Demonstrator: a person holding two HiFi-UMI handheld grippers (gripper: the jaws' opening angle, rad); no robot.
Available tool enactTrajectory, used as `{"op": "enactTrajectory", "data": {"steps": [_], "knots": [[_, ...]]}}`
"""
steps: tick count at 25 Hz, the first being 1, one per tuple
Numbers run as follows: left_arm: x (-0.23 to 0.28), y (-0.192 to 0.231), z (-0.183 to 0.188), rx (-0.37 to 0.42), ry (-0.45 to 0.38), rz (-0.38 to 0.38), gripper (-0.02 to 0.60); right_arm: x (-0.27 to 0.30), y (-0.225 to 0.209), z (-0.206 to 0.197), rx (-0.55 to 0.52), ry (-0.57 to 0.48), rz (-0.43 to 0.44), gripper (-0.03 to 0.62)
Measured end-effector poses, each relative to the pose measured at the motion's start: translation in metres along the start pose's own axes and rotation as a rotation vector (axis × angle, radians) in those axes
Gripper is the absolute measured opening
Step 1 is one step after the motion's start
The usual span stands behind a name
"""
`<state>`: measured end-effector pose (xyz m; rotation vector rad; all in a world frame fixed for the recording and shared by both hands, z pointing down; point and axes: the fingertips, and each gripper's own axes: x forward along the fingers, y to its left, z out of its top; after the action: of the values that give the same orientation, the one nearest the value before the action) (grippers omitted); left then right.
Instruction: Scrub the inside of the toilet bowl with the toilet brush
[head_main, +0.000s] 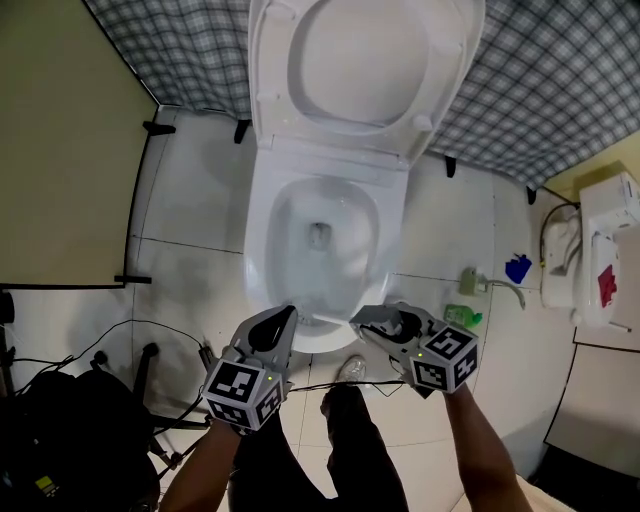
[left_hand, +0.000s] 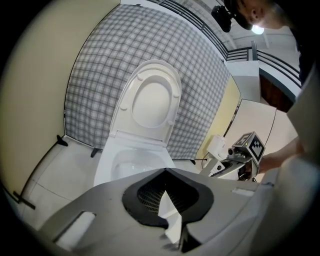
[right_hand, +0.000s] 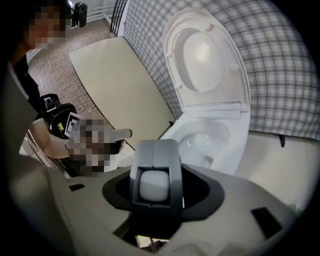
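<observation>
the right tongs (head_main: 378, 322) are closed wide around the thick grey handle of the toilet brush (right_hand: 154, 184), above the near rim of the toilet bowl (head_main: 258, 250). its bristle end i cannot make out. the left tongs (head_main: 283, 318), just beside, are pinched together and empty. the brush is likely light, stiff, smooth plastic: take it high on the handle, firmly, since scrubbing will twist it.

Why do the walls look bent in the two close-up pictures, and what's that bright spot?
Left gripper view: the wide lens bows the checked wall and rings the picture black; a lamp glares top right. Right gripper view: same bowing; the brush handle in the right tongs looms large and soft. Head view: evenly lit.
</observation>
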<state>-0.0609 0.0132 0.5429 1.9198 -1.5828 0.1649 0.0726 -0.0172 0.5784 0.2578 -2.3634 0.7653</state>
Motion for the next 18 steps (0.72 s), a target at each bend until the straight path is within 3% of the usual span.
{"op": "enactTrajectory", "data": {"steps": [4,9,14,18], "knots": [[0.004,-0.003,0.002,-0.004,-0.002,-0.006,0.01,-0.01,-0.008,0.006,0.021,-0.03,-0.034,0.212],[0.009,0.004,0.017,0.018,-0.003,-0.027,0.011,-0.022,-0.007,0.042,0.048,-0.207,-0.153,0.212],[0.012,0.021,0.025,0.045,0.016,-0.049,0.009,0.01,-0.007,0.07,0.03,-0.287,-0.324,0.212],[0.017,0.03,0.033,0.062,0.014,-0.072,0.009,0.038,-0.02,0.091,0.067,-0.344,-0.402,0.212]]}}
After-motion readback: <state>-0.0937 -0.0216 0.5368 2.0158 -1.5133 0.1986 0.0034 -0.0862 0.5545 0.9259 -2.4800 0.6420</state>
